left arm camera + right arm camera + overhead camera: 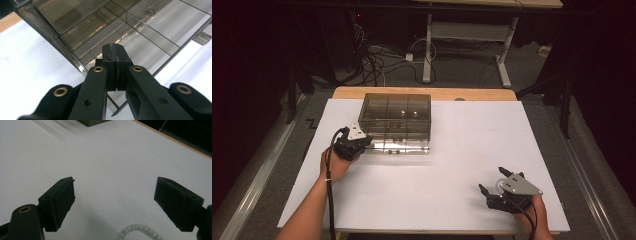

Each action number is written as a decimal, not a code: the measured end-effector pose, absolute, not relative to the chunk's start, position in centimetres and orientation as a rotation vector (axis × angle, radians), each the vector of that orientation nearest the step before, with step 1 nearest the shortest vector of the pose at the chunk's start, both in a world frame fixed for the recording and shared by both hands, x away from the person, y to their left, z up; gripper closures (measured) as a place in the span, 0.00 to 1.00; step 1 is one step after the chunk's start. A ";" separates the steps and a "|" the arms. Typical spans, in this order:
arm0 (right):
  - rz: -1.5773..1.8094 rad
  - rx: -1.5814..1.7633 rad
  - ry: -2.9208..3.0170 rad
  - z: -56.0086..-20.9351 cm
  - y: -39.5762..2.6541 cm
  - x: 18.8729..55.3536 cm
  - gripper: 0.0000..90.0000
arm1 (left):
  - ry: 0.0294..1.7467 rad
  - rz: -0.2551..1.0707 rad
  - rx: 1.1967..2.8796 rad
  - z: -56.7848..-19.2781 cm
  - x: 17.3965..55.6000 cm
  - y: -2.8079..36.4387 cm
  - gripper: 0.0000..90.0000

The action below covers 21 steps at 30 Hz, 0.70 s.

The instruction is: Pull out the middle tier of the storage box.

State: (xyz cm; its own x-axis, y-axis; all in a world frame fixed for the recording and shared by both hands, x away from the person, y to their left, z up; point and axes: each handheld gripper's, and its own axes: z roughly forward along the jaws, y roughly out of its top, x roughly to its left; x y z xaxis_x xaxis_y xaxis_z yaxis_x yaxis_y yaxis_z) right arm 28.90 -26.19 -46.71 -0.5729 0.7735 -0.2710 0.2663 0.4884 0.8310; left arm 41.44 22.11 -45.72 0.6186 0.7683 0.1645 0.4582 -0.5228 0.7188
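A smoky transparent compartment box [397, 122] stands on the white table top, left of centre toward the back. My left gripper [368, 142] rests at the box's near left corner. In the left gripper view its pads [115, 51] are pressed flat together in front of the box's dividers [140, 30], with nothing visible between them. My right gripper [492, 181] is near the front right of the table, jaws wide apart. In the right gripper view a white bead bracelet [140, 230] lies on the table just below and between its pads [62, 200].
The white sheet [452, 165] covers a wooden table whose edge [422, 92] shows at the back. A few small items [393, 150] lie in the box's compartments. Beyond the table are cables and desk legs [428, 55] on the floor.
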 end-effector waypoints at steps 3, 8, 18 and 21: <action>1.013 0.853 2.088 -46.7 -26.2 28.9 0.19 | 0.953 0.615 2.202 -45.6 41.2 22.0 0.97; 1.013 0.861 2.087 -46.7 -26.2 29.0 0.19 | 0.943 0.643 2.213 -45.6 40.9 21.7 0.97; 1.018 0.866 2.077 -46.7 -26.4 28.9 0.19 | 0.909 0.639 2.206 -45.2 40.3 21.4 0.97; 1.017 0.861 2.076 -46.6 -26.4 28.9 0.19 | 0.902 0.644 2.201 -45.1 40.1 21.2 0.97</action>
State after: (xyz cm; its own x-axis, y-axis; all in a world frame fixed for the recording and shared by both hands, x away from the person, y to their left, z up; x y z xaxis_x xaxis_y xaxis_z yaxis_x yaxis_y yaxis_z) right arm 28.89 -26.39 -46.62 -0.5640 0.7806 -0.2694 0.2660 0.4805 0.8357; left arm 40.10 21.16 -45.09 0.6403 0.7453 0.1858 0.4181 -0.5411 0.7297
